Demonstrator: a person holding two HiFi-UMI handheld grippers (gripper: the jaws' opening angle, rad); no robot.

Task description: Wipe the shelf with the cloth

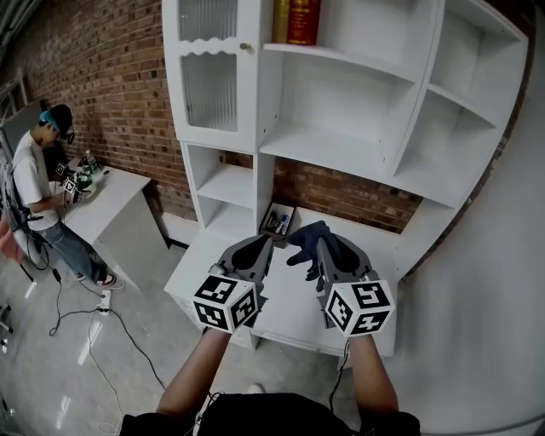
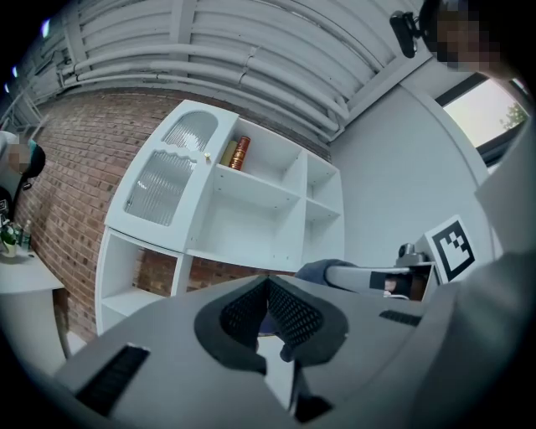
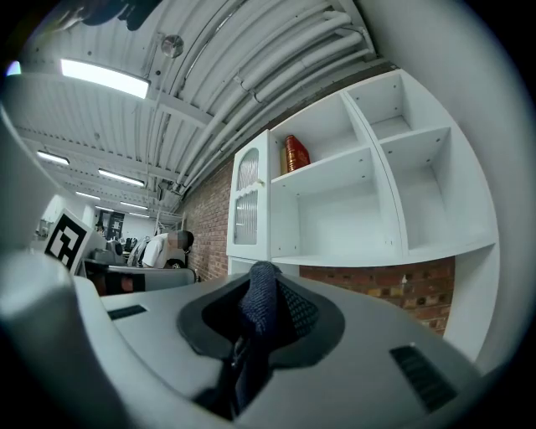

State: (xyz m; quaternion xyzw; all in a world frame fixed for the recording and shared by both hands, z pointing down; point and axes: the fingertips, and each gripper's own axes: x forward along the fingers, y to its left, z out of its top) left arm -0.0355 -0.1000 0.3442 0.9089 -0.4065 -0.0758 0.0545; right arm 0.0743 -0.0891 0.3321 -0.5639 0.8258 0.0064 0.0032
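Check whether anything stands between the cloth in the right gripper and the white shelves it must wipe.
Nothing visible does. The right gripper holds the cloth in its jaws, with open space up to the bare shelf; the books stand higher up, at the top.

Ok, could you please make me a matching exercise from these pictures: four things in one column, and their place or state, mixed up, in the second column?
Things:
1. left gripper
2. right gripper
3. red book
4. small dark box

Place or state:
a. on the top shelf, beside the glass door
b. shut on the dark blue cloth
c. on the white desk surface, at the brick wall
d. shut, holding nothing

Right pairs: 1-d, 2-b, 3-a, 4-c.
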